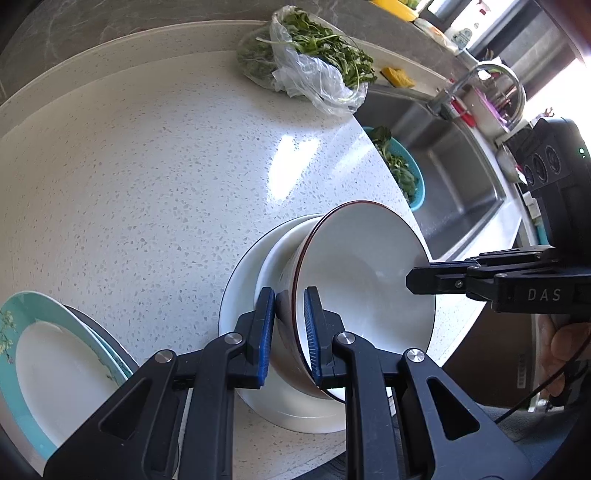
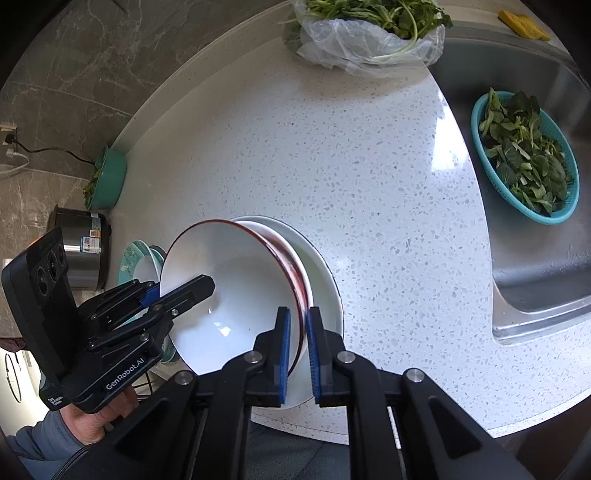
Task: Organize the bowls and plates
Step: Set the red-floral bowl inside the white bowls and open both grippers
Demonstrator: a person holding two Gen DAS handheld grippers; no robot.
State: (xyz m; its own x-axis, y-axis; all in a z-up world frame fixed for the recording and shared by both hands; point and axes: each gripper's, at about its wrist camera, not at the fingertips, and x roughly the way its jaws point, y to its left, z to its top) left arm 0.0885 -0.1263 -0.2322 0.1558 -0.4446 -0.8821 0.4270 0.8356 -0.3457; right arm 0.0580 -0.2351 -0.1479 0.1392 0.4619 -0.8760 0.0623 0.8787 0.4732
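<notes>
A white bowl with a dark red rim [image 1: 369, 273] [image 2: 229, 288] stands tilted on a stack made of a second white bowl [image 1: 275, 258] and a white plate [image 1: 236, 299] [image 2: 325, 273] near the counter's front edge. My left gripper [image 1: 289, 332] [image 2: 177, 291] is shut on the bowl's rim, one blue pad outside the wall and one inside. On the opposite side of the rim, my right gripper [image 2: 298, 350] [image 1: 412, 282] is shut too. A teal-rimmed plate [image 1: 22, 310] [image 2: 129, 258] lies to the left on a darker dish.
A plastic bag of greens [image 1: 314, 62] [image 2: 369, 33] lies at the back of the speckled counter [image 1: 166, 166]. To the right, the steel sink [image 1: 454, 177] [image 2: 535, 266] holds a teal colander of leaves [image 1: 413, 177] [image 2: 524, 155]. A rice cooker [image 2: 85, 247] and a teal bowl [image 2: 109, 181] stand left.
</notes>
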